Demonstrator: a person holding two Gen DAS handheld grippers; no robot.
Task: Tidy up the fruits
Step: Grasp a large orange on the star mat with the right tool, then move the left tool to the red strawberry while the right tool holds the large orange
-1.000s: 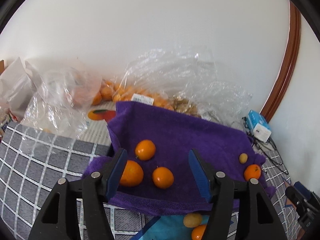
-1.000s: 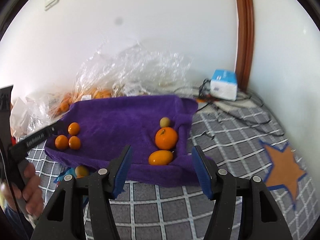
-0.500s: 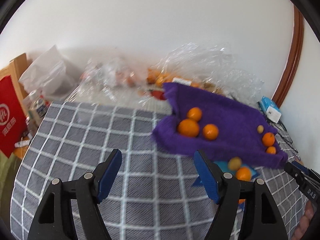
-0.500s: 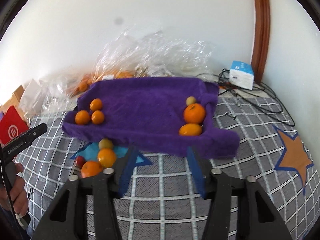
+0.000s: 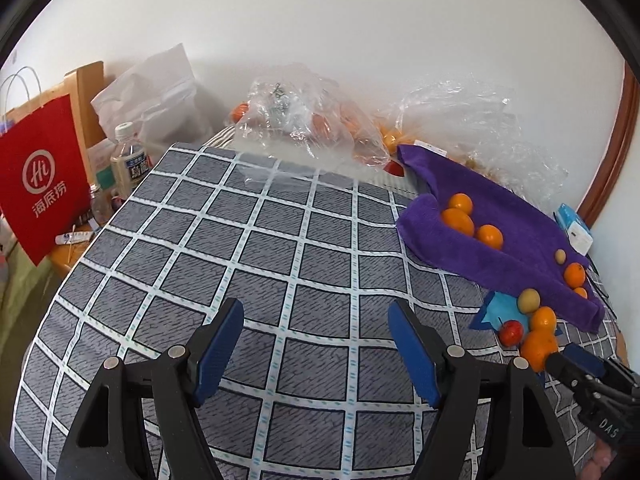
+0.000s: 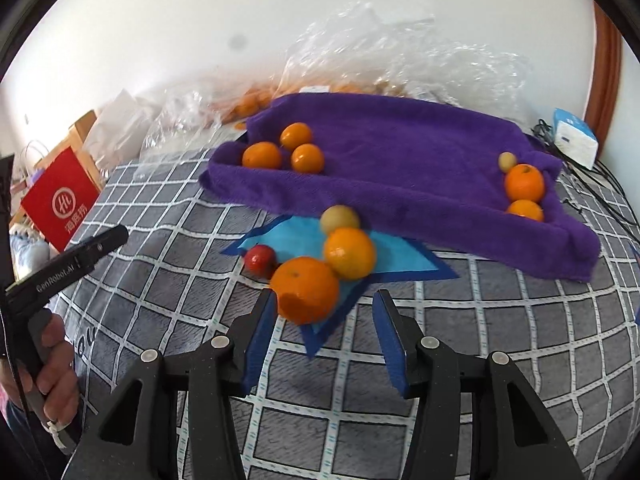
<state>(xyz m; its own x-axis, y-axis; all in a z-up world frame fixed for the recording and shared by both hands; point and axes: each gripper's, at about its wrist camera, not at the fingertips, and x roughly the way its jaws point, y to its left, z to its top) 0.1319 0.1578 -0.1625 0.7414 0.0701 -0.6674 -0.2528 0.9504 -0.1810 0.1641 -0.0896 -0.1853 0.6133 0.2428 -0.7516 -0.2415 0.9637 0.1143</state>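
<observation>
A purple towel (image 6: 400, 160) lies on the checked table and holds three oranges (image 6: 292, 152) at its left end and two oranges with a small yellow fruit (image 6: 524, 184) at its right end. In front of it, on a blue star patch (image 6: 296, 240), lie a big orange (image 6: 306, 288), a smaller orange (image 6: 349, 253), a yellow-green fruit (image 6: 339, 219) and a small red fruit (image 6: 260, 260). My right gripper (image 6: 326, 330) is open, just in front of the big orange. My left gripper (image 5: 316, 354) is open and empty over bare tablecloth, far left of the towel (image 5: 520, 232).
Clear plastic bags with more oranges (image 5: 304, 128) lie along the wall behind the towel. A red paper bag (image 5: 40, 176), a bottle (image 5: 128, 160) and a white bag stand off the table's left edge. A white-blue box (image 6: 574, 142) and cables lie at the right.
Both grippers pulled back from the towel. The left one swung left over bare tablecloth. The right one came down toward the loose fruit on the blue patch, jaws narrower.
</observation>
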